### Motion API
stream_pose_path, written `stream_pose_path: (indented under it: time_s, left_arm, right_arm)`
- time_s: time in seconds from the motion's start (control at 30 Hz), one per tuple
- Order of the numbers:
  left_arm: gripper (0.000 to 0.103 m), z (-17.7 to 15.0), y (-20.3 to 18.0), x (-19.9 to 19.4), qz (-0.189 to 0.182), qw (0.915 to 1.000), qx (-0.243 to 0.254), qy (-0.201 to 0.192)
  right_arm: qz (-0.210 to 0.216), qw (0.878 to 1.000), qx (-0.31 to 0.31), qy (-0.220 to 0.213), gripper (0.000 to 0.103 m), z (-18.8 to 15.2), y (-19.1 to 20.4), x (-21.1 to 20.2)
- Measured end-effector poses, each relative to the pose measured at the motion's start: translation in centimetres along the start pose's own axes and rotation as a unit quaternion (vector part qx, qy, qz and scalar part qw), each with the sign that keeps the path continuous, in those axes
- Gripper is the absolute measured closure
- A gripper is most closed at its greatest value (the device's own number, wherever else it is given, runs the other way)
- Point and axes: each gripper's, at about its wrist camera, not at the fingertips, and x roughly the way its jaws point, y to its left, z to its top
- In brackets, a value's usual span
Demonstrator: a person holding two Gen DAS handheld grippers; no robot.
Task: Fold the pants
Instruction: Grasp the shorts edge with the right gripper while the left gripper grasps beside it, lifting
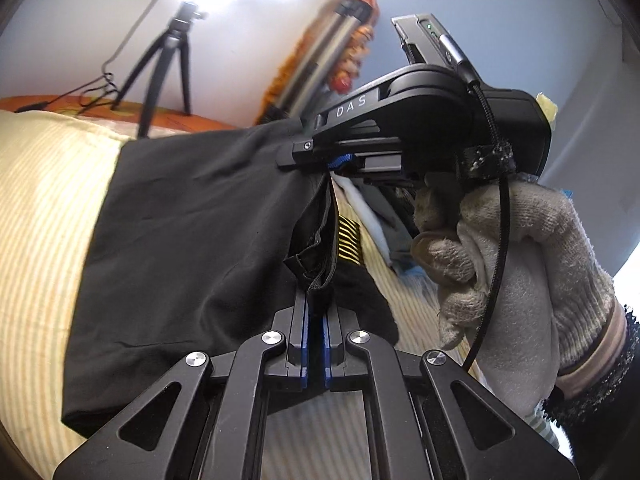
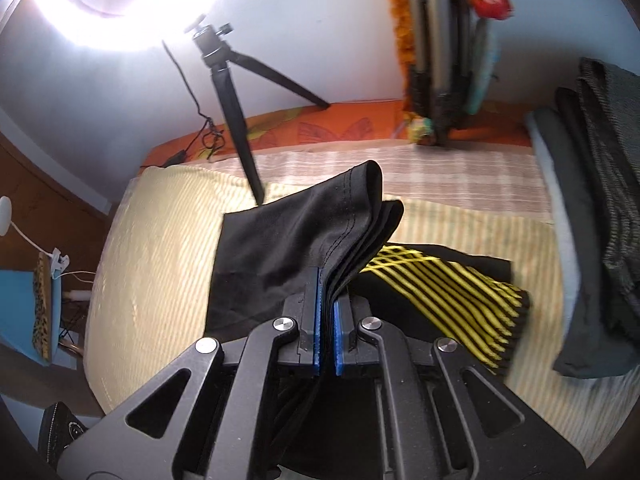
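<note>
Mid-fold: left tongs (image 1: 316, 300) and right tongs (image 2: 327, 292) each clamp the black pants (image 1: 192, 216), lifted above the bed (image 1: 44, 200). Next: lay them down aligned.

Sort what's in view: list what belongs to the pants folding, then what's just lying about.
In the job: black pants; left gripper; right gripper, both clamped on the pants.

Lying about: yellow-striped garment; stacked dark clothes; tripod; striped bedcover.
</note>
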Motion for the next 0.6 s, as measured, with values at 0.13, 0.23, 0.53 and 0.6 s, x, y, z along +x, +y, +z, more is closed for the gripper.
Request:
stream_pose_path:
  time_s: [0.13, 0.23, 0.53, 0.6]
  left_arm:
    - [0.1, 0.3, -1.3, 2.6, -0.009, 0.9999, 0.011, 0.007]
    - [0.1, 0.2, -2.8, 4.1, -0.016, 0.9996, 0.019, 0.016]
    - [0.1, -0.9, -5.1, 7.8, -0.026, 0.9978, 0.029, 0.053]
    - [0.099, -0.8, -5.0, 8.3, -0.026, 0.9973, 0.031, 0.062]
  right_arm:
    - [-0.017, 1.0, 0.003, -0.003, 0.098, -0.3, -1.7, -0.9]
    - [-0.025, 1.0, 0.007, -0.004, 0.098, -0.5, -3.1, -1.3]
    - [-0.048, 0.999, 0.017, 0.007, 0.098, -1.0, -7.0, -0.1]
    - [-0.045, 0.999, 0.02, 0.01, 0.098, -1.2, -7.7, 0.4]
